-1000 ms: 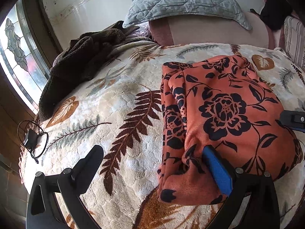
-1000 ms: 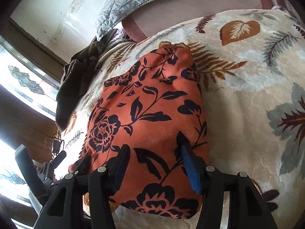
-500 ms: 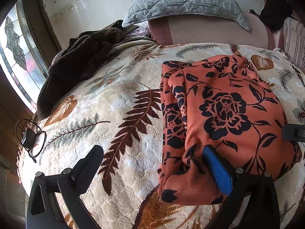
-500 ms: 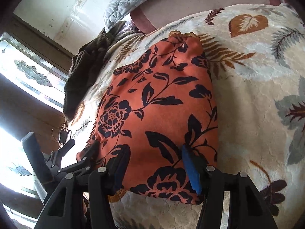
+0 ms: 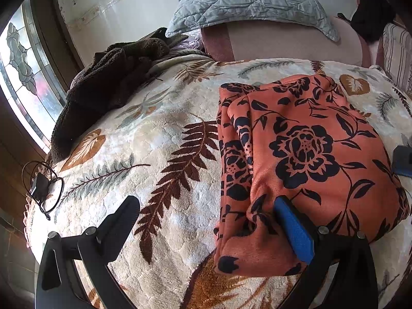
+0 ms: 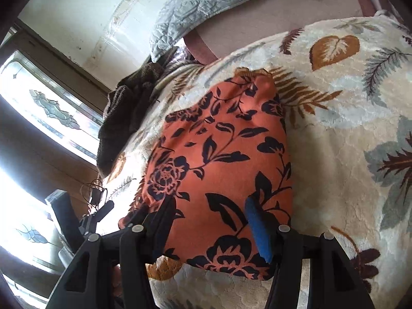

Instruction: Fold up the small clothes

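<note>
Both grippers wide, holding nothing. Left gripper (image 5: 206, 221) straddles orange floral garment (image 5: 303, 154) at its 7 o'clock corner; right gripper (image 6: 208, 221) at near edge. Pinch all layers, fold evenly.

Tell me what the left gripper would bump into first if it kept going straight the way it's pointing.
Probably the bedspread. The left gripper is open, its blue-padded finger against the orange flowered cloth, which that side would drag along. The brown blanket lies farther off to the left; depth is hard to judge.

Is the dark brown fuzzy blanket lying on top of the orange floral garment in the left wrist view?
No, the dark brown blanket is heaped near the window, apart from the orange floral garment, with bare bedspread between them.
</note>
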Available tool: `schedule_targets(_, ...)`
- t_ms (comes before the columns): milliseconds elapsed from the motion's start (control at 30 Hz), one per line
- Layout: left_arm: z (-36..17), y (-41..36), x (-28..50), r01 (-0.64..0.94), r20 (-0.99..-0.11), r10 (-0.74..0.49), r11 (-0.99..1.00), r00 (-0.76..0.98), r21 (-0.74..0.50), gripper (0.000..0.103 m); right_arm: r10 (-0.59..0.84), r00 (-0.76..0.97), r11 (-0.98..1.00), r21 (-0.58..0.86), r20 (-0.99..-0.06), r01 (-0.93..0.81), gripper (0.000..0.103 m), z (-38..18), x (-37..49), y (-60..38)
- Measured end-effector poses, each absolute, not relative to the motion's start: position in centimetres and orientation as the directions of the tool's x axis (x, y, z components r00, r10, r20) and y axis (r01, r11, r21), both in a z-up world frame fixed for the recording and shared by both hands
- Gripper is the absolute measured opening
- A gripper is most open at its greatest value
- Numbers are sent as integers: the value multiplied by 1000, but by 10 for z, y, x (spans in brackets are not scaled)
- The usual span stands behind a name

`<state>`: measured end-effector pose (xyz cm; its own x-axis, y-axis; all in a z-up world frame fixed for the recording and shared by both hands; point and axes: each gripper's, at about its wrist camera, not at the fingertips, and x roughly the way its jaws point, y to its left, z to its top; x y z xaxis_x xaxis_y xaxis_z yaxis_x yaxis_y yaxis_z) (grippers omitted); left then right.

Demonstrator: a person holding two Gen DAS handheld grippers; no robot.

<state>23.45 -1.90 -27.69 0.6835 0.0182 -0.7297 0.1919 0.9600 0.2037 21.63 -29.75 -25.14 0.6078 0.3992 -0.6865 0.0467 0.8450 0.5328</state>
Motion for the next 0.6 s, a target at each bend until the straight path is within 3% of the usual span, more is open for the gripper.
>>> schedule_targets(67, -277, -19, 235, 194, -732, 16, 960, 681, 201, 103, 404, 563, 835, 542, -721, 94, 60, -268, 225, -299)
schedule_targets(600, -253, -1, 221, 114, -683, 35, 978, 729, 172, 103, 413, 676, 810, 585, -610, 32, 60, -233, 197, -319)
